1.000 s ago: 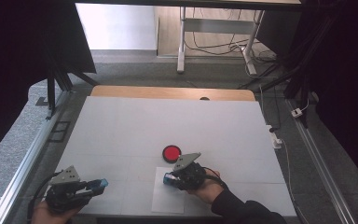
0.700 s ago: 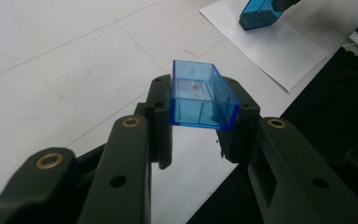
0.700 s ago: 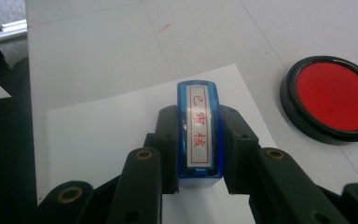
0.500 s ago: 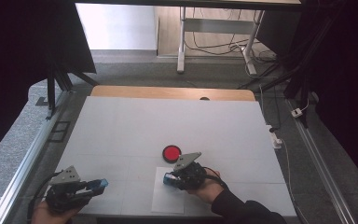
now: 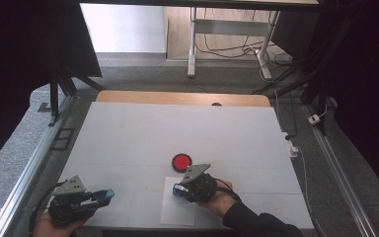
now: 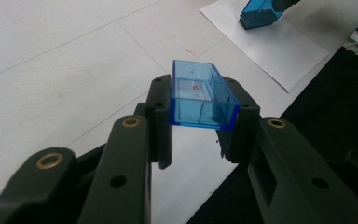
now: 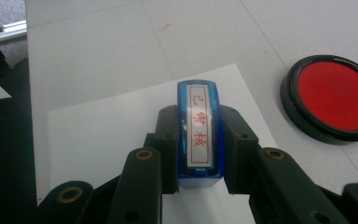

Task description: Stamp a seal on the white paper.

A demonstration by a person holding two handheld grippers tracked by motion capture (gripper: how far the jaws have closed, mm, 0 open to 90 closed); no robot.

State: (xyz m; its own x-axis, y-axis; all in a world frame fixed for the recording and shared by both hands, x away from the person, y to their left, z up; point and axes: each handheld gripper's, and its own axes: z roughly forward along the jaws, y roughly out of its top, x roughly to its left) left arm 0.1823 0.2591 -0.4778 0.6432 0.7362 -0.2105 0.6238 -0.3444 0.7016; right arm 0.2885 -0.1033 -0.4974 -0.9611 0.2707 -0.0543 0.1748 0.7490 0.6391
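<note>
Set against the earlier high views, nothing has shifted: both hands rest where they were, at the bottom of the frame, so the work looks paused between uncapping and stamping. The left gripper [image 5: 106,194] sits at the lower left of the high view, its jaws clamped on the clear blue cap [image 6: 202,96], an empty open-ended shell that fills the centre of the left gripper view and is held above the table [image 5: 128,133]. The right gripper [image 5: 179,189] lies at the lower centre of the high view, its jaws closed on the blue stamp [image 7: 199,135], whose label with red characters faces the camera in the right gripper view. The stamp hangs over the white sheet of paper [image 5: 173,213], and whether it touches the sheet cannot be told. The red ink pad [image 5: 181,161] lies open just above the sheet, near the stamp. With the cap off and the pad uncovered, inking or pressing the stamp seems the likely step still to come.
</note>
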